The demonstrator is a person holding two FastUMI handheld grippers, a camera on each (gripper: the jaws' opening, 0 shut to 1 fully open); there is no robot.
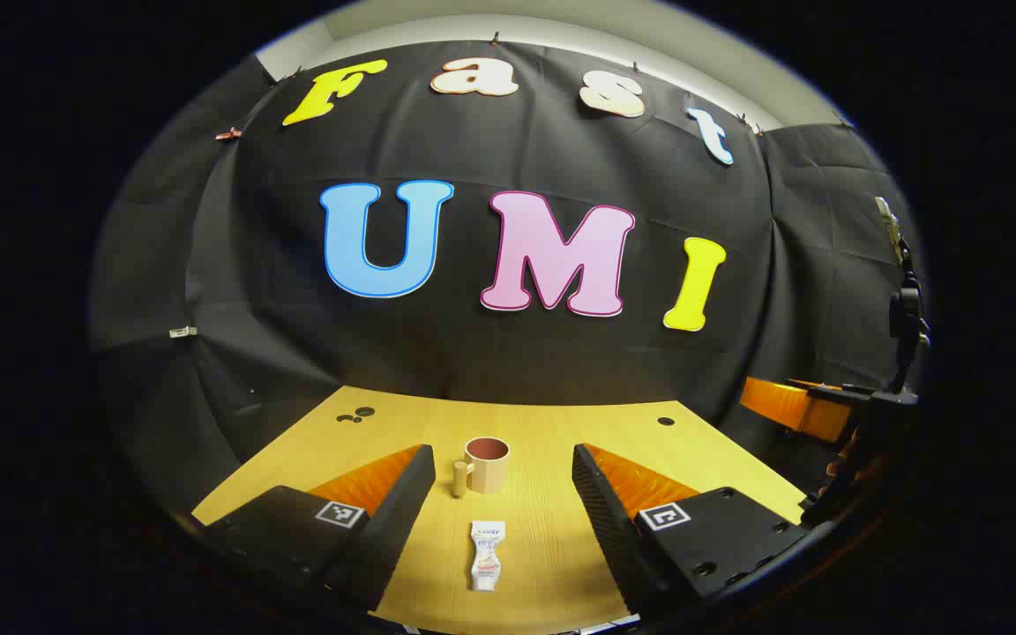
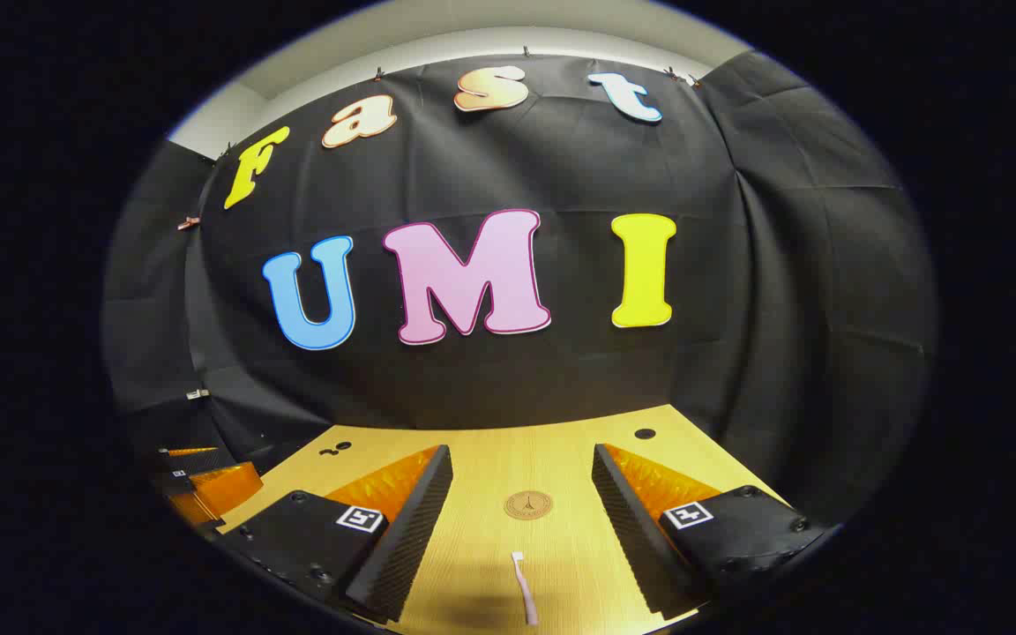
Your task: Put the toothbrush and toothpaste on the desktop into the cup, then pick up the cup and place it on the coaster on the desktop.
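The wooden desktop [image 1: 552, 538] runs back to the black cloth wall [image 1: 517, 353], its pale grain bare around the few things lying on it. In the left gripper view the left gripper [image 1: 504, 507] hangs low over the near edge with its jaws spread wide and nothing between them. In the right gripper view the right gripper [image 2: 521, 516] hangs over the wood in the same way, jaws also wide apart and holding nothing. At the far right edge of the left gripper view, part of the other gripper [image 1: 825, 410] juts in (too dim to make out more).

The cup [image 1: 486, 465] stands upright on the desktop straight ahead of the left gripper, handle turned to the left. The toothpaste [image 1: 487, 555] lies flat, nearer than the cup, between the two fingers but touching neither.

The round coaster [image 2: 528, 505] lies flat ahead of the right gripper. The toothbrush [image 2: 523, 586] lies nearer, bristle end pointing towards the coaster, well apart from it.
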